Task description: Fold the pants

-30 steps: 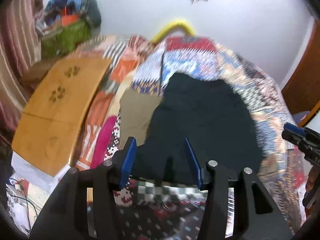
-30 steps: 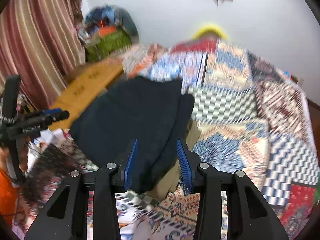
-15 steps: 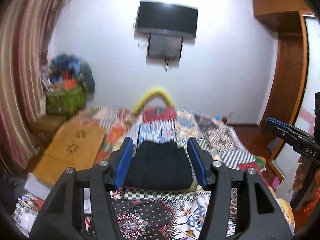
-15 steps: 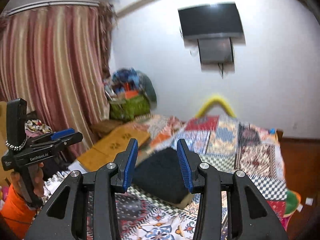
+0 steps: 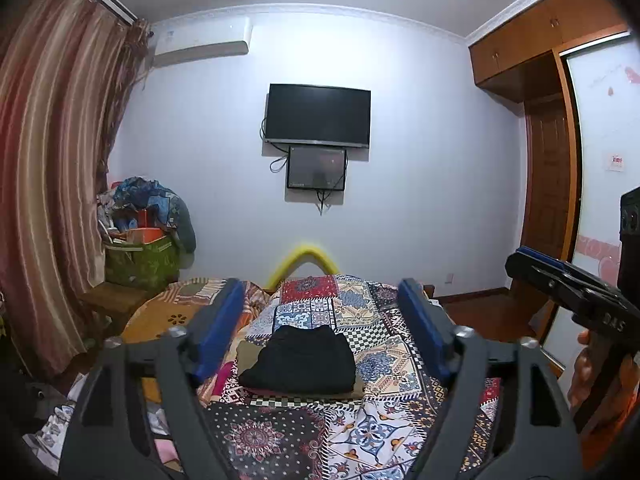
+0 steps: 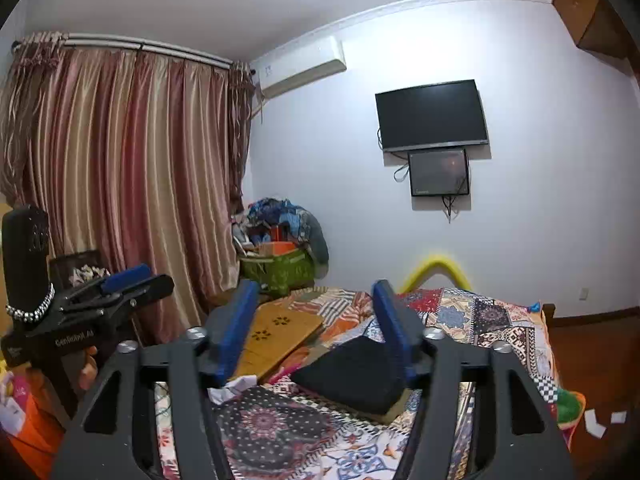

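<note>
Bed: patchwork-quilted bed [image 5: 384, 364] before a white wall.
Pants: I see the folded black fabric pants [image 5: 300, 360] lying flat mid-bed.
Left tongs [image 5: 320, 320]: mine, opening, empty, well short of pants.
Right tongs [image 6: 316, 326]: opening, empty, likewise apart.

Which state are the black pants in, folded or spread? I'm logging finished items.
Folded: the black pants lie as a compact rectangle on the patchwork bedspread, atop an olive garment.

Two folded garments lie stacked on one bed [image 5: 384, 412]: black pants [image 5: 300, 360] atop an olive piece [image 5: 246, 354]. Two hand-held grippers, left [image 5: 320, 328] and right [image 6: 314, 328]. Two wall screens above the bed: television [image 5: 318, 114], smaller monitor [image 5: 317, 168].
</note>
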Tool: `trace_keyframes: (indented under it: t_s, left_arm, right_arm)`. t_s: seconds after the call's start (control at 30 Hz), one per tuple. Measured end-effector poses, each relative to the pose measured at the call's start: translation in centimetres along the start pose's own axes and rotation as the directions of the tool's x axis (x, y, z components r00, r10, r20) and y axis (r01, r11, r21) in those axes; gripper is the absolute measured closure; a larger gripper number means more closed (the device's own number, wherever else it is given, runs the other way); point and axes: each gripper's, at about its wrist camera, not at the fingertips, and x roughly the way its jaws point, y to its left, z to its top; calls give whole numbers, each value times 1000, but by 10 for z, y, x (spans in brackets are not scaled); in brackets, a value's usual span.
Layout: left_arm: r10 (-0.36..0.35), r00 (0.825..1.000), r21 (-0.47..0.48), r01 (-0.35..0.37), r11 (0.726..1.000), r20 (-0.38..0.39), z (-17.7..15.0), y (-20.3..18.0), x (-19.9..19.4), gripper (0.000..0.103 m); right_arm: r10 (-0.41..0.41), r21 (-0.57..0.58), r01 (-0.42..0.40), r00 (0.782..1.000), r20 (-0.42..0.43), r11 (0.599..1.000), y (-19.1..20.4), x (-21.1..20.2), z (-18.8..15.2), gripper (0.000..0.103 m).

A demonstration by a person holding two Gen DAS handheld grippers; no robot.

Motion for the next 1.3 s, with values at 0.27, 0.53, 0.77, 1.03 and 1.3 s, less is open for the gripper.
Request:
trace_keyframes:
  t_s: [0.27, 0.53, 0.77, 1.03, 1.3]
  left_arm:
    - [23, 1000, 10, -23, 1000, 18, -13, -12, -26, 2]
    - [16, 1000, 16, -16, 1000, 4, -19, -16, -27, 0]
    - [4, 1000, 1, -4, 1000, 2, -22, -20, -32, 0]
    - [-3, 1000, 4, 3, 1000, 1, -22, -20, -32, 0]
    - [-9, 1000, 6, 9, 1000, -5, -26, -23, -31, 0]
  right_arm:
    - [-35, 12, 35, 999, 3, 999, 5, -1, -11, 14]
    - [-82, 14, 82, 996, 23, 997, 9, -13, -16, 0]
    - [-92, 3, 92, 996, 21, 996, 8, -20, -21, 0]
    - [-96, -1, 96, 995, 23, 995, 7, -24, -19, 0]
    - [-97, -1, 97, 995, 16, 995, 6, -28, -20, 0]
